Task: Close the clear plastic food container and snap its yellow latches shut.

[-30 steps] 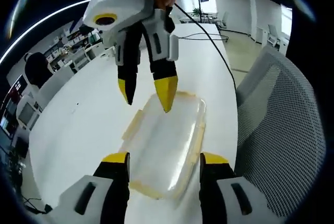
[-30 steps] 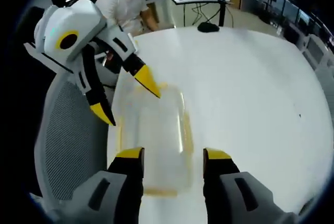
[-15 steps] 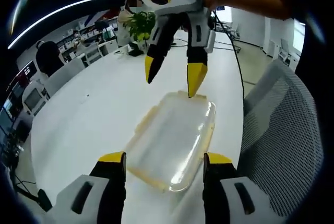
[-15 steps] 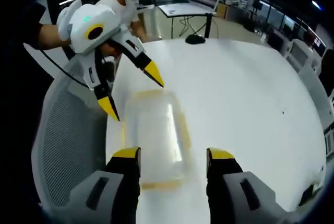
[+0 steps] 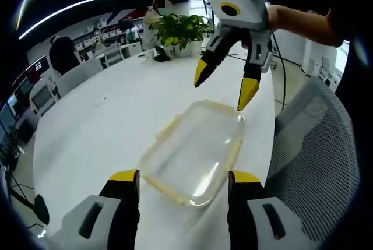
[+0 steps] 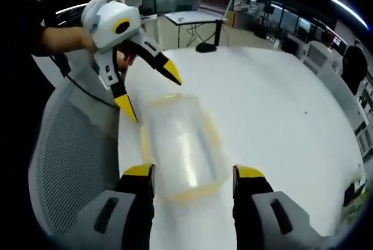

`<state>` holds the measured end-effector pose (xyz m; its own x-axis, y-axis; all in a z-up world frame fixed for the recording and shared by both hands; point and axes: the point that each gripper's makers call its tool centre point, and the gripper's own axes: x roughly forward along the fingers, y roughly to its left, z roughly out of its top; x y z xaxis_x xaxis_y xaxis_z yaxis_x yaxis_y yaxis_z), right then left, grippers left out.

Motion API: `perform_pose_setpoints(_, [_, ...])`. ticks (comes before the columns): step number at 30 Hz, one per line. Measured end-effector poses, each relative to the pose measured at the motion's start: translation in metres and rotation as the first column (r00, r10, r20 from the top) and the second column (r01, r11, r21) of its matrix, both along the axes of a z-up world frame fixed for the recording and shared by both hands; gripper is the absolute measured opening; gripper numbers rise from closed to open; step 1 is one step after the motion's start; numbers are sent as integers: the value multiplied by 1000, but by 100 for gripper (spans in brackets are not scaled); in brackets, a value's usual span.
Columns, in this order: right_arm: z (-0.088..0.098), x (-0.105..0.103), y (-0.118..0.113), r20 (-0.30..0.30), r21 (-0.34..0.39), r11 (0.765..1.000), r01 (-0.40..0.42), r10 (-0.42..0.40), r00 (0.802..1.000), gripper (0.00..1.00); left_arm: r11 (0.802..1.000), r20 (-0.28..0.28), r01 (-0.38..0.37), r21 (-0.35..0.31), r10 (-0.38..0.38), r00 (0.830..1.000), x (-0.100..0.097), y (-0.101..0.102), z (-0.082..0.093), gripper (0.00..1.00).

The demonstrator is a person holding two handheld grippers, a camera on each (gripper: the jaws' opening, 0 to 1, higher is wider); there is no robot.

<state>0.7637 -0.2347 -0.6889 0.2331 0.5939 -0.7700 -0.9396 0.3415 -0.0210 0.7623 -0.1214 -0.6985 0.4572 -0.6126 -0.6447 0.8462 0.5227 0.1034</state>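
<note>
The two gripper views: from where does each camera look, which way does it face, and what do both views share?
Left gripper view: rides on the left gripper, looking down over the container on the white table; the right gripper and a hand enter opposite.
Right gripper view: rides on the right gripper, facing the container from its other end; the left gripper enters, open.
Shared: container, table, mesh chair.

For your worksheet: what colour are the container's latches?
Pale yellow latches on the clear container; right gripper view.
</note>
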Motion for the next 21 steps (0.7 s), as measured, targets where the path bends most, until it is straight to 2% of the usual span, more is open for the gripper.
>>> perform_pose_setpoints(9, [-8, -5, -11, 46, 34, 996, 85, -87, 995, 54, 1000, -4, -22, -6, 22, 1000, -1, 5, -6, 56])
perform_pose_setpoints(21, [-27, -12, -14, 50, 90, 982, 166, -171, 984, 56, 999, -7, -42, -6, 42, 999, -1, 9, -18, 55])
